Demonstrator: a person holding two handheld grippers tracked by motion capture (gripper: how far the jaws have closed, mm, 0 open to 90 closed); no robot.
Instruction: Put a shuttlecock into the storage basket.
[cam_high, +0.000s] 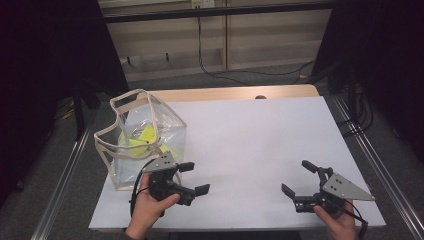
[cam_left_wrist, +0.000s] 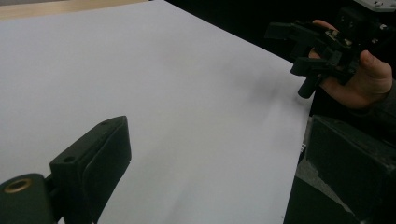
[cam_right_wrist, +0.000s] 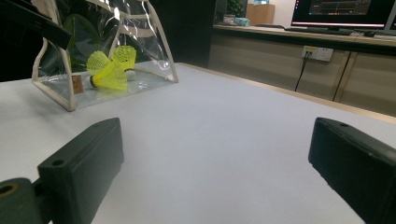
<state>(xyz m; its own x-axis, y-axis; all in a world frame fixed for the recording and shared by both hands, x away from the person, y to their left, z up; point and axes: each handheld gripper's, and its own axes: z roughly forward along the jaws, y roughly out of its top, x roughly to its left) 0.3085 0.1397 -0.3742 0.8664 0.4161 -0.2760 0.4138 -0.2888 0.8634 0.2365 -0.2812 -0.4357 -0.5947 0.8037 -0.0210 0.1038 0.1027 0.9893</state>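
Lower left of the high view: left gripper (cam_high: 194, 178), held in a hand (cam_high: 150, 205), jaws spread wide with nothing between them, hovering just beside the lower right corner of the clear bag (cam_high: 170, 127). Lower right of the same view: right gripper (cam_high: 298, 178), gripped by the other hand (cam_high: 340, 220), jaws likewise wide apart and empty, grey three-cornered plate (cam_high: 345, 189) on top. Well apart, the two grippers, with bare white table (cam_high: 250, 140) between.

Left of the frame: the bag, standing upright with cream trim and handles, open at the top. Inside, yellow shuttlecocks (cam_high: 142, 137) (two at least, lying on the bottom of the bag, skirts overlapping in the right gripper view). Upper left of the right gripper view: same bag (cam_right_wrist: 149, 46) and shuttlecocks (cam_right_wrist: 109, 67), with both black jaws rising from the bottom corners, far apart, only tabletop (cam_right_wrist: 224, 140) between. A small brownish tag or cork just left of the shuttlecocks there, too small to tell which.

In the left gripper view: own jaws at the lower left and lower right, spread, over white surface (cam_left_wrist: 163, 93); upper right, the right gripper (cam_left_wrist: 299, 46) in its hand (cam_left_wrist: 369, 79), open, beyond the table's edge.
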